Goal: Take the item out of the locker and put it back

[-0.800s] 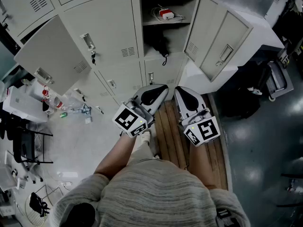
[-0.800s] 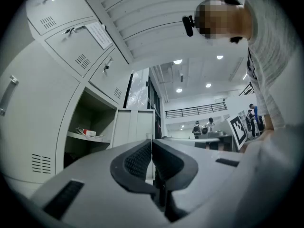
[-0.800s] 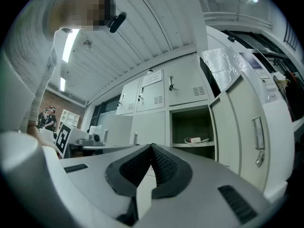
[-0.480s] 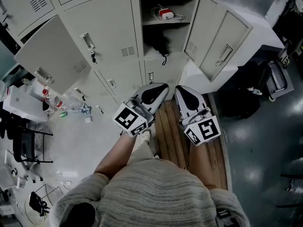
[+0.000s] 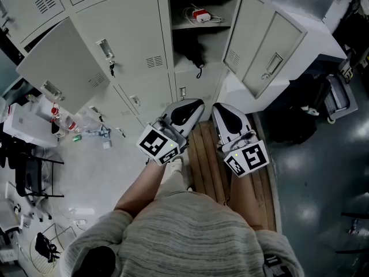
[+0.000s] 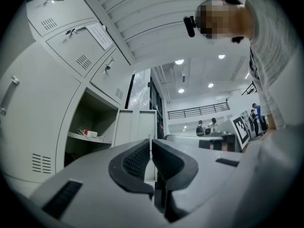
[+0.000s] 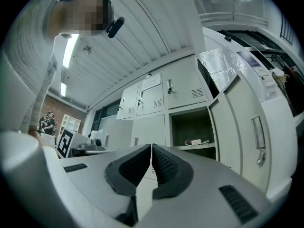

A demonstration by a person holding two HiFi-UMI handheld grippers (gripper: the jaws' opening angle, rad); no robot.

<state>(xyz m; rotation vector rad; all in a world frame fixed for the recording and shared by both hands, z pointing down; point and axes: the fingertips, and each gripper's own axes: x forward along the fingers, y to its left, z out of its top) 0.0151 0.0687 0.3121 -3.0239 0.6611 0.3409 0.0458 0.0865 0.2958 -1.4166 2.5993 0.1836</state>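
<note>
Red-and-white plastic marks the small item [image 5: 202, 17], which is seen on the shelf [image 5: 222, 25] inside the open locker [image 5: 173, 4] at the upper centre of the head view. A white cable [image 5: 215, 21] is looped loosely round it. Below the shelf a dark object [image 5: 195, 55] with a hanging strap is stowed; what it is cannot be told. The locker's door [image 5: 262, 45] is swung out toward the right of the frame.

The left hand-held gripper [image 6: 150, 141] is closed, pad against pad, with nothing between the jaws. The right hand-held gripper [image 7: 151, 147] is likewise closed and empty. Both are held low at the centre of the head view, well apart from the shelf, so no reach has yet been made.

The red-and-white item is judged to be light and rigid, probably smooth-sided and a little slippery. It would best be taken across the two long sides of its body, with the pads squarely on the casing. The cable is soft and should not be used as a hold, since it may trail, snag on the shelf edge or pull loose.
</note>
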